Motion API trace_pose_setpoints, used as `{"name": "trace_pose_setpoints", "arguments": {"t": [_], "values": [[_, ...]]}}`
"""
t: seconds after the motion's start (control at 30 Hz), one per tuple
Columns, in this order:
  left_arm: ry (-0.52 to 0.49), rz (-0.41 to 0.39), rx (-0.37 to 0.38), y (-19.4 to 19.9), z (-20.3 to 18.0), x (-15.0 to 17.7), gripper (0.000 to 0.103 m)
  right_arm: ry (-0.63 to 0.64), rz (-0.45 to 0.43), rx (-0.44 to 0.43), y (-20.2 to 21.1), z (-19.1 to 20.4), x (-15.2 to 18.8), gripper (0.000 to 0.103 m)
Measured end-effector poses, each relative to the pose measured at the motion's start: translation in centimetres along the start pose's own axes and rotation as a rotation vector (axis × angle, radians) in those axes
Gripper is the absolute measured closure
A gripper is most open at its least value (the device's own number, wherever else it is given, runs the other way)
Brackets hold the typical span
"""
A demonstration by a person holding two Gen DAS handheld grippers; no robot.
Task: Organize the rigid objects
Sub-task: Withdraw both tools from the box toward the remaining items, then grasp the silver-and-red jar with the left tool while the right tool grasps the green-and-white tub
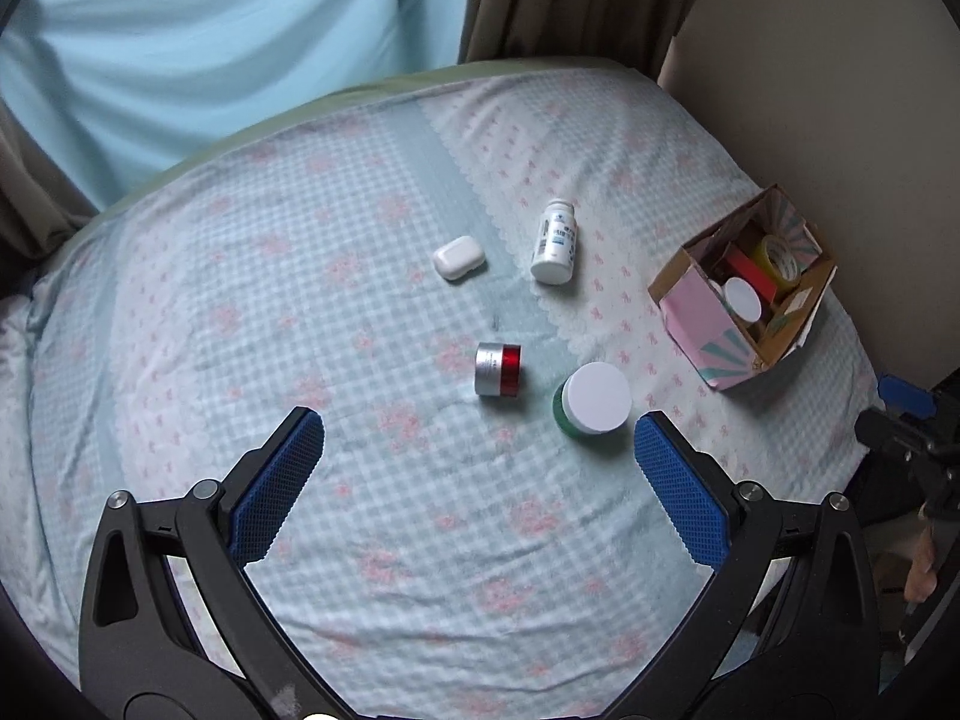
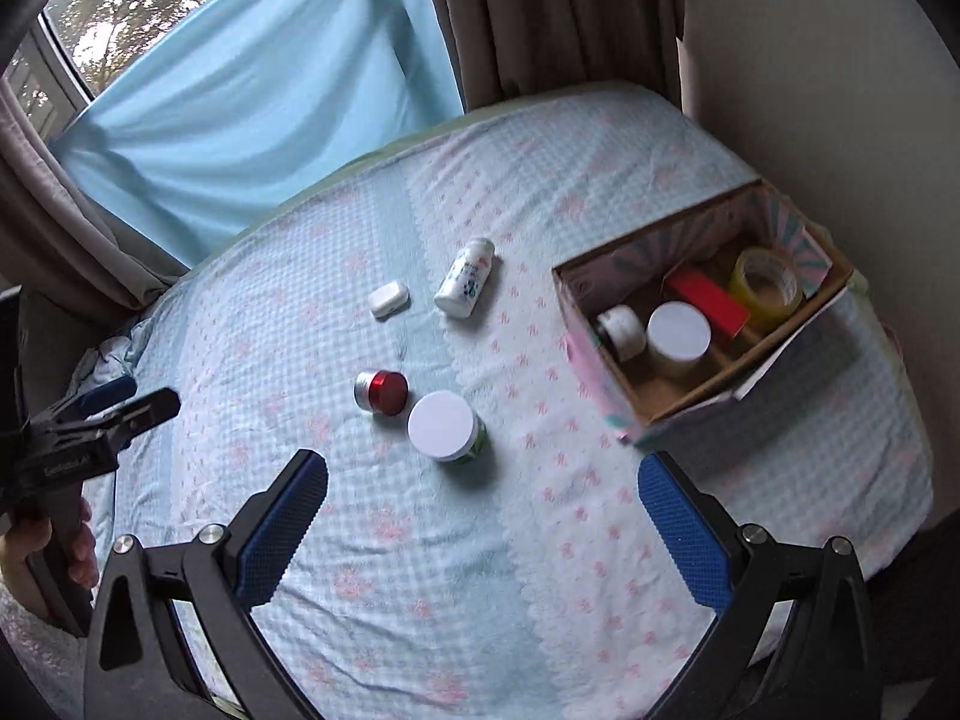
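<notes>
On the bed lie a white earbud case [image 1: 459, 258] [image 2: 389, 299], a white pill bottle on its side [image 1: 554, 242] [image 2: 465, 279], a silver jar with a red lid on its side [image 1: 498, 369] [image 2: 381, 392], and an upright green jar with a white lid [image 1: 593, 399] [image 2: 445, 427]. A cardboard box [image 1: 702, 312] [image 2: 606, 360] at the right holds a white-lidded jar [image 2: 678, 330], a small jar [image 2: 621, 331], a red box [image 2: 708, 300] and yellow tape [image 2: 765, 285]. My left gripper [image 1: 480, 438] is open above the bed, just short of the jars. My right gripper [image 2: 480, 480] is open, just short of the green jar.
The bed has a light blue checked cover [image 1: 360, 360] with pink bows. A blue curtain [image 2: 240, 108] and brown drapes [image 2: 540, 18] hang behind it. A beige wall [image 1: 840, 60] stands right of the box. The left gripper also shows at the left edge of the right wrist view [image 2: 108, 408].
</notes>
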State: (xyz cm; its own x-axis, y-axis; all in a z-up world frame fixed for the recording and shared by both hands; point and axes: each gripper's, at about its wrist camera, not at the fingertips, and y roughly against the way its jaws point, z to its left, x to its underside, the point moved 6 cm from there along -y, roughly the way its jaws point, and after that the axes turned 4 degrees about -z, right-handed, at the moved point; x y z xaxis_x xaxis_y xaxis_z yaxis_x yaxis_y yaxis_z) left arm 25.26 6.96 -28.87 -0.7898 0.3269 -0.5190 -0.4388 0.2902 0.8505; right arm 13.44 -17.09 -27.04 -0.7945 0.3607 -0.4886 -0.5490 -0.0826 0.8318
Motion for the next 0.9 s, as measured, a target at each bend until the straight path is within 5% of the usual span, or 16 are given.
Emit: {"name": "trace_pose_setpoints", "arguments": {"t": [0.3,0.63,0.9], "values": [[-0.039,0.099,0.061,-7.7,-0.3,-0.4,0.000,0.126,0.066,0.034,-7.5,3.5,3.7,0.000],[-0.045,0.256,0.095,-19.4,-0.8,0.7,0.006,0.196,0.088,0.104,-18.0,2.5,6.2,0.000],[-0.059,0.318,0.060,-25.5,-1.3,1.5,0.017,0.324,0.127,0.041,-24.0,3.7,6.3,0.000]]}}
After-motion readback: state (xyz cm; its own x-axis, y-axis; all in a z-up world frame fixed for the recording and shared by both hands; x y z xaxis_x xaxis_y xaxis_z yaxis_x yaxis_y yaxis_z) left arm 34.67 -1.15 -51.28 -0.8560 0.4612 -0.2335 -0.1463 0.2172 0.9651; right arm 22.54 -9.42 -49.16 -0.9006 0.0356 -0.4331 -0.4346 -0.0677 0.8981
